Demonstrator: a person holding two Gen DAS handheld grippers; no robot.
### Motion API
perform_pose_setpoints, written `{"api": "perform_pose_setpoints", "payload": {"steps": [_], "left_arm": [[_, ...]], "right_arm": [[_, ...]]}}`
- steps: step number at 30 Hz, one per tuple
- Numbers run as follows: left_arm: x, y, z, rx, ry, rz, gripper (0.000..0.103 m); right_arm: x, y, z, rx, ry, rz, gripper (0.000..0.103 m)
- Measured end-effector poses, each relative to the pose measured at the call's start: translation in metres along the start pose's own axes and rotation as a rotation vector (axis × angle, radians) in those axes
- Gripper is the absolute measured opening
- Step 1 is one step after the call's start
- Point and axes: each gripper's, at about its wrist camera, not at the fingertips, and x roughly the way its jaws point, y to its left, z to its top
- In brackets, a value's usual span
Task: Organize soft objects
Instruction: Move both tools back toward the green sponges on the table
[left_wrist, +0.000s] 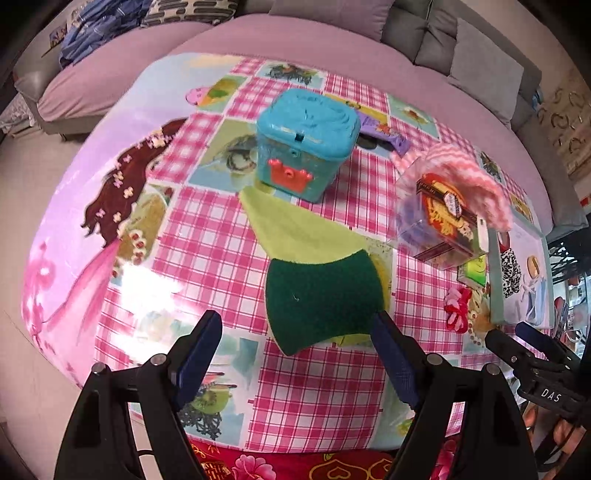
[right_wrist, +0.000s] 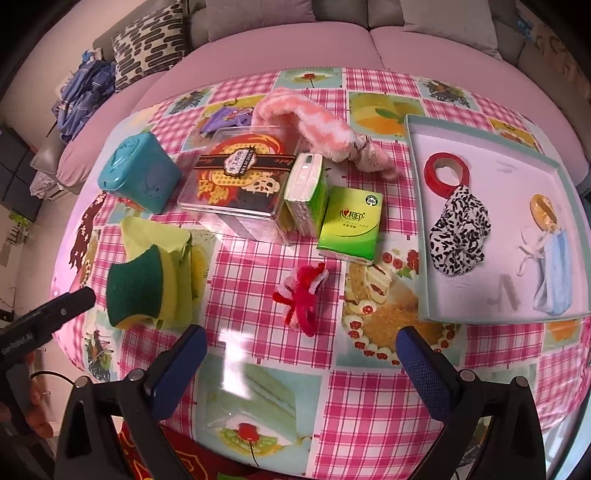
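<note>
Hovering wide open and empty, the left claw (left_wrist: 295, 354) frames the green sponge (left_wrist: 321, 299) at lower centre, while the right claw (right_wrist: 299, 354) gapes empty below the red bow (right_wrist: 301, 295).

You are working in a home living room. A sofa (right_wrist: 258, 48) with mauve seat covers and grey back cushions (left_wrist: 443, 33) wraps round the far side of the table (right_wrist: 280, 258). A patterned throw pillow (right_wrist: 147, 44) sits at one end, with crumpled blue clothing (right_wrist: 81, 96) beside it. The table wears a pink checked oilcloth printed with cakes and fruit, carrying household oddments: tissue packs (right_wrist: 351, 225), a sponge (right_wrist: 140, 284).
</note>
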Motion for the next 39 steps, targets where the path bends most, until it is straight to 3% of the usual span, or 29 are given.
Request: {"api": "perform_pose_setpoints", "payload": {"steps": [9,18,30,39], "left_arm": [[0.026,-0.018,0.005,0.013,0.034,-0.030,0.083],[0.036,-0.005,0.006,0.050,0.052,-0.015,0.083],[0.057,-0.018,-0.012,0.166,0.100,-0.009,0.083],[0.069,-0.020,-0.010,0.174,0.073,0.040,0.083]], "right_arm": [[0.023,0.003,0.003,0.009,0.031,0.032,0.103],[0.041,0.006,0.008,0.013,0.055,0.046,0.098],[0.060,0.002,0.008,0.044,0.080,0.040,0.075],[0.062,-0.004,0.007,0.055,0.094,0.045,0.074]]}}
